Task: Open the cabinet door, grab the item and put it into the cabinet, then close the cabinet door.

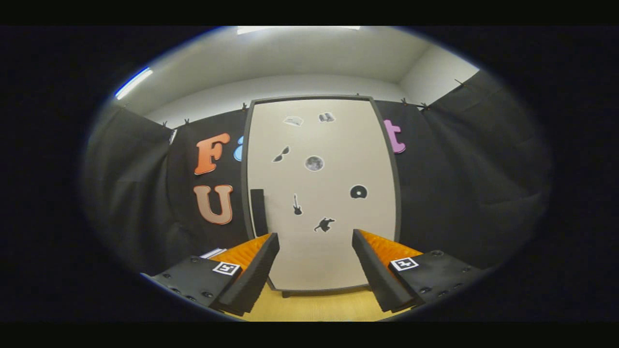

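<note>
Facing closed cabinet door (321,193) on wooden tabletop (319,307); gripper (315,239) wide, empty; white walls above.

Rides on the gripper (315,241), low over the wooden tabletop (314,304), looking forward along its spread fingers (261,266). Faces the closed cabinet door (321,193) roughly square-on, fairly near; tilts slightly upward, perhaps, taking in ceiling.

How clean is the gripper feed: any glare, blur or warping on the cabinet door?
Gripper view: fisheye bows the cabinet door edges outward; even lighting, no glare on it; stickers and the dark handle read sharp enough; ceiling lights blow out; edges fall dark; the open gripper sits ahead of the door, slightly soft.
</note>
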`<action>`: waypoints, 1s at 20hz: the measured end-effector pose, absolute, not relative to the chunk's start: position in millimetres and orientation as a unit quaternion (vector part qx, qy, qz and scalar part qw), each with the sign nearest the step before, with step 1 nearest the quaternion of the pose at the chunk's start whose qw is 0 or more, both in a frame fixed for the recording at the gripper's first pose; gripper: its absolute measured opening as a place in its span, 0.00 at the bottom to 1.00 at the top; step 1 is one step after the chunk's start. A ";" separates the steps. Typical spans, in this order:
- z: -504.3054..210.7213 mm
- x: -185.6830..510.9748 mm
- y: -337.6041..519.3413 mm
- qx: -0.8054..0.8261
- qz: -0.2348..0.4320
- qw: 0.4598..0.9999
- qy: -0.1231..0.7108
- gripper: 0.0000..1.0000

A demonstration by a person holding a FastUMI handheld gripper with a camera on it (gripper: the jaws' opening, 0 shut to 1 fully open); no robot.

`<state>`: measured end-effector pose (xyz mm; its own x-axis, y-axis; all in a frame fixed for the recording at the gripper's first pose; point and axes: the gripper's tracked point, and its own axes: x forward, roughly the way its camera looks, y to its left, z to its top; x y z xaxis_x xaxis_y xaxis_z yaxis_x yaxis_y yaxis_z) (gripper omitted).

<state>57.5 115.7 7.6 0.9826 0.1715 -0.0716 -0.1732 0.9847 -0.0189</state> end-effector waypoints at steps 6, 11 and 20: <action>6.9 123.4 184.6 -0.004 0.125 0.991 0.057 0.98; -4.6 171.1 221.6 -0.009 0.144 0.987 0.069 0.98; -38.8 213.7 232.8 -0.025 0.118 0.988 0.101 0.95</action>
<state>213.7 232.8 -38.8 0.9518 0.2286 -0.2044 -0.2387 0.9708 -0.0257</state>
